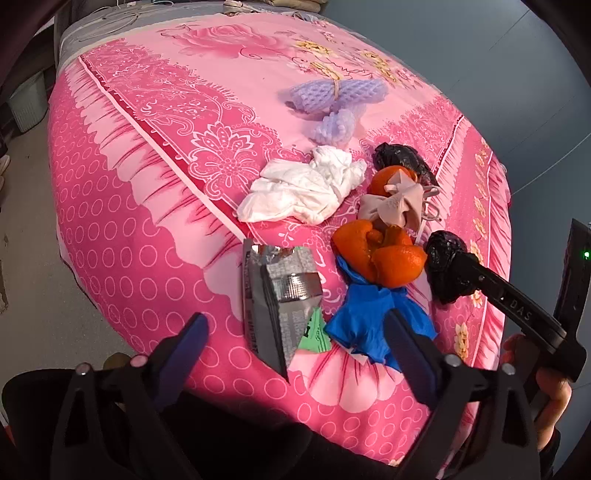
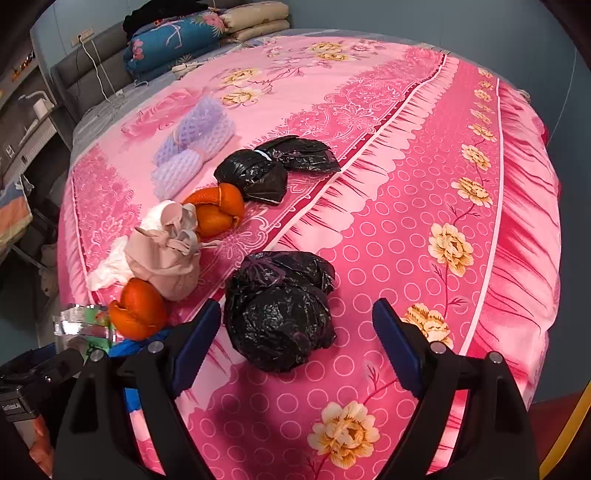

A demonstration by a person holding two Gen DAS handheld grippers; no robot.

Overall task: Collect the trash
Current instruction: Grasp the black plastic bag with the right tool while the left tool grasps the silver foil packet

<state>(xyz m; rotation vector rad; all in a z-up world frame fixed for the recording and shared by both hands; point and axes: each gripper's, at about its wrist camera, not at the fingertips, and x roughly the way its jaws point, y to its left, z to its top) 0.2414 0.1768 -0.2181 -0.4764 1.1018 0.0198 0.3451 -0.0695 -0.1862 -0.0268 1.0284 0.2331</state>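
Trash lies on a pink floral bedsheet (image 1: 155, 229). My left gripper (image 1: 295, 332) is open, its jaws either side of a silver snack wrapper (image 1: 277, 295) and a green scrap (image 1: 314, 332), with a blue glove (image 1: 362, 317) by the right finger. Orange peel (image 1: 380, 254), a beige mask (image 1: 395, 206), white tissue (image 1: 303, 188) and purple foam netting (image 1: 336, 96) lie beyond. My right gripper (image 2: 295, 332) is open around a crumpled black bag (image 2: 277, 310). A second black bag (image 2: 273, 170) lies farther off.
Folded quilts and pillows (image 2: 207, 33) sit at the head of the bed. A grey headboard with a white cable (image 2: 92, 66) stands at the left. A white basket (image 1: 26, 103) stands on the floor by the bed.
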